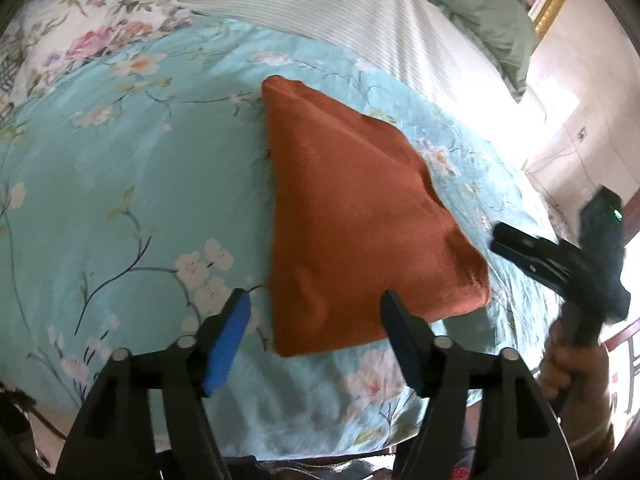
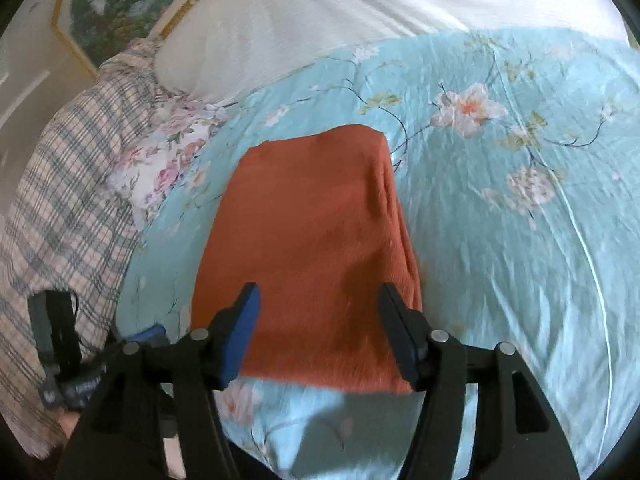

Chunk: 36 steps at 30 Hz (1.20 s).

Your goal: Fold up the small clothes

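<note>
Right gripper (image 2: 320, 332) spread just above orange cloth (image 2: 316, 240)

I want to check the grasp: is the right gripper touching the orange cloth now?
Apart. In the left wrist view the right gripper sits beside the orange cloth, with blue floral sheet visible between them.

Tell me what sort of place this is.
Most likely a bedroom. An orange cloth lies on a bed with a floral sheet; a white pillow and a framed picture sit behind it.
</note>
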Motion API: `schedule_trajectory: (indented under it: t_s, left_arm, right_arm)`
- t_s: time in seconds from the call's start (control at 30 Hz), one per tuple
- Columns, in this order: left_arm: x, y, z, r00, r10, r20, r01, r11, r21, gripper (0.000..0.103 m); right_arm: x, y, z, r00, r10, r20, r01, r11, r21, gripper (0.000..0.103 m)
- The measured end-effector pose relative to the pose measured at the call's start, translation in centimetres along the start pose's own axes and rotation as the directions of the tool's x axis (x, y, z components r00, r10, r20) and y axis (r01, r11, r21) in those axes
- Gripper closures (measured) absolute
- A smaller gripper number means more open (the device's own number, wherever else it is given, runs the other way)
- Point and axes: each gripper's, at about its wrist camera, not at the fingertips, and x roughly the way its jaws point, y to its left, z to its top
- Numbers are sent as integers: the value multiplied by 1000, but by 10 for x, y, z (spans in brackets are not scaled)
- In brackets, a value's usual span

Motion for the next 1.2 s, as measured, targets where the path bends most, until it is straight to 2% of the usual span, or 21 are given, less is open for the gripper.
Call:
schedule_trajectory:
  t_s: [0.07, 0.2, 0.3, 0.53, 0.67, 0.73, 0.83, 0.93, 1.0, 1.13, 1.2]
  left_arm:
    - [-3, 1, -4, 1000, 12, 5, -12, 1000, 2, 26]
    - [-7, -1, -15, 998, 65, 7, -66, 997, 32, 24]
    - [-9, -2, -29, 995, 104, -8, -104, 993, 55, 23]
    - [-7, -15, -55, 977, 211, -29, -203, 964, 173, 22]
    - [-22, -24, -53, 972, 234, 22, -232, 944, 234, 22]
    - [-36, -32, -48, 966, 249, 68, -258, 932, 257, 22]
    - [-56, -44, -40, 941, 302, 153, -335, 899, 281, 21]
    - [-63, -50, -34, 927, 323, 191, -369, 878, 304, 20]
    - [-60, -50, -32, 927, 328, 180, -370, 878, 305, 19]
    - [-44, -43, -28, 942, 317, 110, -335, 905, 262, 18]
    - [-35, -37, -26, 943, 323, 82, -334, 912, 240, 18]
  right_arm:
    - [-4, 5, -13, 1000, -22, -7, 22, 999, -26, 40]
    - [-9, 12, -40, 997, -68, -28, 66, 995, -71, 40]
    - [-10, 16, -59, 992, -117, -54, 110, 988, -110, 31]
    - [-19, 26, -73, 990, -117, -76, 104, 981, -164, 23]
    - [-36, 39, -68, 992, -119, -49, 106, 970, -219, 13]
    - [-44, 45, -64, 992, -121, -31, 110, 965, -237, 11]
    - [-54, 52, -57, 992, -124, -6, 118, 957, -266, 0]
    - [-50, 51, -53, 992, -129, -5, 122, 953, -277, 0]
    - [-42, 47, -53, 990, -136, -23, 125, 955, -267, 0]
    - [-24, 40, -53, 987, -145, -69, 123, 961, -249, 0]
    - [-16, 39, -53, 984, -154, -89, 127, 959, -252, 0]
